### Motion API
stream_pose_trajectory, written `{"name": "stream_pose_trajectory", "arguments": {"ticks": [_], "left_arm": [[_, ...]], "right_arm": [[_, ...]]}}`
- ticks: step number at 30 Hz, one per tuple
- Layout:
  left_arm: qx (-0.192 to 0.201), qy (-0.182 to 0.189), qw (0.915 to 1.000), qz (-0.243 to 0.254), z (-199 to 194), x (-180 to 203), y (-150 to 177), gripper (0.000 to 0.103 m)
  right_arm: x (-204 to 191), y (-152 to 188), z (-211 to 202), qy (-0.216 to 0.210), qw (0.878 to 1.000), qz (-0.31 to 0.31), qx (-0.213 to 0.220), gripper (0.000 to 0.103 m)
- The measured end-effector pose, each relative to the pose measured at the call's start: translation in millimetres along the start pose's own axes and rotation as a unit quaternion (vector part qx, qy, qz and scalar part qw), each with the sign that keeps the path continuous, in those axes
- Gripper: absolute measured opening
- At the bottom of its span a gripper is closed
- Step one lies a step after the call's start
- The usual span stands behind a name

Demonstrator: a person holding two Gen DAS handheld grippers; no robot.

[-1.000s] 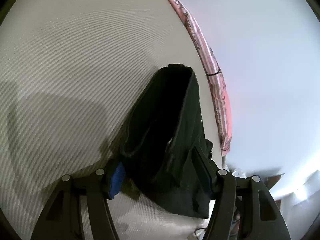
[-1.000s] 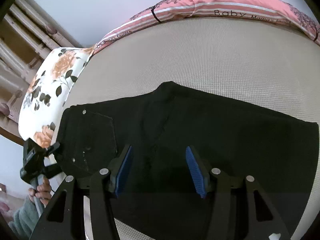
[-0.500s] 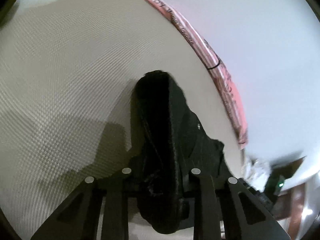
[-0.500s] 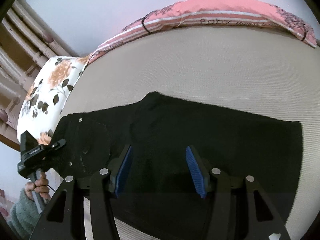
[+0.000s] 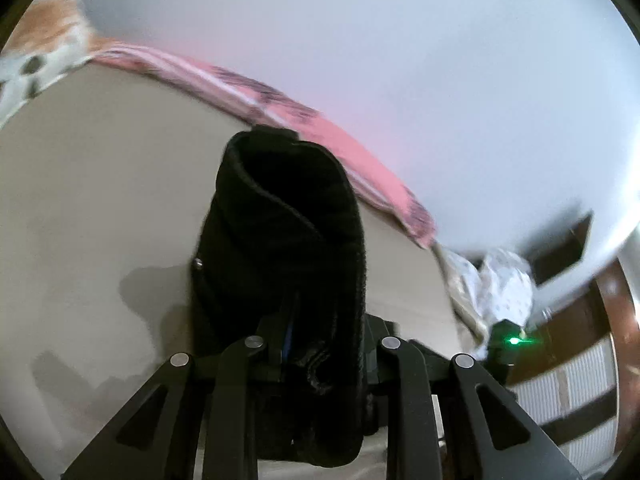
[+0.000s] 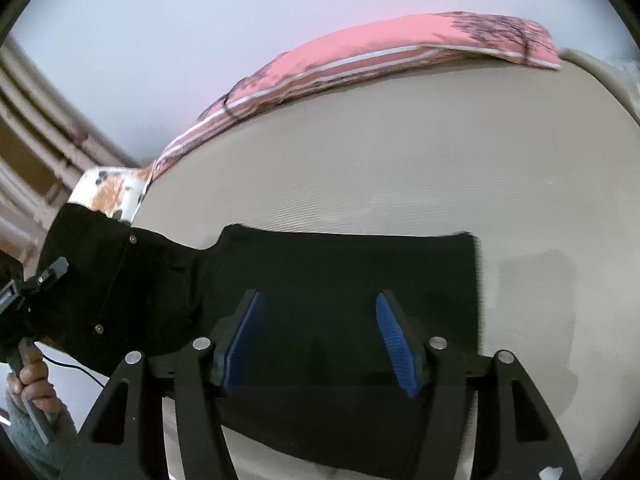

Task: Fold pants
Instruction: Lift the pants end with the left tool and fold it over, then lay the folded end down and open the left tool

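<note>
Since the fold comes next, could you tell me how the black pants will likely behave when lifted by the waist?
Probably floppy: the black pants bunch inside the left gripper. Likely draggy: their legs lie flat on the beige textured mattress.

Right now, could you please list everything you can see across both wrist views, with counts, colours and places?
pants: one, black, legs flat on the bed, waist end lifted at the left
bed surface: one, beige, under the pants
pink blanket: one, pink with stripes, along the bed's far edge
floral pillow: one, white and orange, bed's far left corner
wall: pale, behind the bed
left tool: one, black, shut on the pants' waist end
right tool: one, black with blue pads, open above the pants
hand: one, grey sleeve, holding the left tool's handle
</note>
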State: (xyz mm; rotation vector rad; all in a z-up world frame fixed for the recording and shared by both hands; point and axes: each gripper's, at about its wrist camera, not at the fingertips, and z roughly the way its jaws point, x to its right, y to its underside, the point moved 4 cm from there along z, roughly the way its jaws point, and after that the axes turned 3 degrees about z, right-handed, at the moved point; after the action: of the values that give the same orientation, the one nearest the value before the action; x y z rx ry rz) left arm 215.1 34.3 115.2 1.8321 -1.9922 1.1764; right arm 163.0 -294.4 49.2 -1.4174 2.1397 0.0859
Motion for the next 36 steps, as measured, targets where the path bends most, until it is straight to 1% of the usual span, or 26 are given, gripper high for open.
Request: {"name": "stream_pose_trajectory", "arguments": {"ticks": [4, 6, 8, 11, 13, 16, 17, 18, 19, 20, 21, 22, 23, 24, 26, 27, 28, 29, 30, 31, 33, 34, 36], "left_arm": [[-0.038, 0.014, 0.9980, 0.048, 51, 57, 13, 0.023], [-0.066, 0.018, 0.9950, 0.072, 83, 81, 28, 0.023], [-0.099, 0.013, 0.9903, 0.097, 117, 100, 47, 0.023], [-0.138, -0.007, 0.9805, 0.140, 161, 120, 79, 0.023], [-0.159, -0.016, 0.9749, 0.155, 183, 128, 96, 0.023], [-0.177, -0.045, 0.9655, 0.186, 211, 133, 123, 0.023], [-0.182, -0.060, 0.9614, 0.197, 219, 132, 132, 0.023], [-0.185, -0.069, 0.9595, 0.201, 226, 130, 138, 0.024], [-0.182, -0.070, 0.9592, 0.204, 229, 130, 141, 0.025], [-0.180, -0.071, 0.9586, 0.209, 227, 130, 144, 0.026], [-0.179, -0.076, 0.9578, 0.211, 224, 132, 145, 0.029], [-0.181, -0.080, 0.9560, 0.217, 222, 136, 145, 0.031], [-0.182, -0.081, 0.9532, 0.228, 220, 135, 144, 0.033], [-0.184, -0.080, 0.9508, 0.236, 220, 139, 144, 0.041], [-0.190, -0.082, 0.9474, 0.244, 209, 136, 146, 0.042], [-0.193, -0.077, 0.9477, 0.242, 207, 137, 146, 0.044], [-0.199, -0.059, 0.9490, 0.237, 202, 137, 149, 0.057], [-0.202, -0.039, 0.9511, 0.231, 197, 141, 149, 0.065], [-0.196, -0.023, 0.9542, 0.225, 189, 144, 147, 0.073], [-0.180, -0.005, 0.9573, 0.226, 179, 148, 146, 0.075], [-0.166, -0.001, 0.9541, 0.249, 168, 156, 144, 0.075], [-0.160, -0.007, 0.9525, 0.259, 164, 157, 143, 0.076], [-0.144, -0.027, 0.9521, 0.268, 154, 153, 136, 0.076]], "right_arm": [[27, 0, -22, 0.008, 1.000, 0.015, 0.012, 0.057], [38, 0, -31, 0.011, 1.000, 0.021, 0.018, 0.057], [52, -1, -40, 0.012, 0.999, 0.030, 0.021, 0.057], [69, -1, -47, 0.015, 0.999, 0.039, 0.025, 0.057], [80, 0, -47, 0.019, 0.998, 0.047, 0.022, 0.057], [92, 3, -43, 0.014, 0.998, 0.056, 0.015, 0.057], [95, 4, -42, 0.007, 0.998, 0.058, 0.014, 0.059], [96, 4, -40, -0.017, 0.998, 0.065, 0.012, 0.059], [96, 5, -40, -0.036, 0.997, 0.071, 0.010, 0.059], [96, 6, -38, -0.063, 0.995, 0.080, 0.005, 0.059], [96, 6, -35, -0.096, 0.991, 0.090, -0.002, 0.059], [96, 7, -33, -0.114, 0.989, 0.099, -0.008, 0.059], [96, 8, -31, -0.123, 0.987, 0.105, -0.011, 0.059], [95, 8, -29, -0.131, 0.985, 0.109, -0.015, 0.059], [91, 8, -23, -0.149, 0.983, 0.106, -0.025, 0.059], [89, 9, -20, -0.157, 0.982, 0.104, -0.033, 0.059], [87, 9, -15, -0.172, 0.979, 0.102, -0.043, 0.059], [85, 10, -11, -0.186, 0.976, 0.104, -0.051, 0.059], [84, 11, -5, -0.199, 0.972, 0.107, -0.062, 0.059], [82, 12, 2, -0.210, 0.969, 0.107, -0.072, 0.059], [80, 14, 10, -0.211, 0.969, 0.107, -0.077, 0.059], [78, 14, 15, -0.210, 0.969, 0.102, -0.082, 0.059], [79, 16, 20, -0.195, 0.972, 0.098, -0.089, 0.059]]}}
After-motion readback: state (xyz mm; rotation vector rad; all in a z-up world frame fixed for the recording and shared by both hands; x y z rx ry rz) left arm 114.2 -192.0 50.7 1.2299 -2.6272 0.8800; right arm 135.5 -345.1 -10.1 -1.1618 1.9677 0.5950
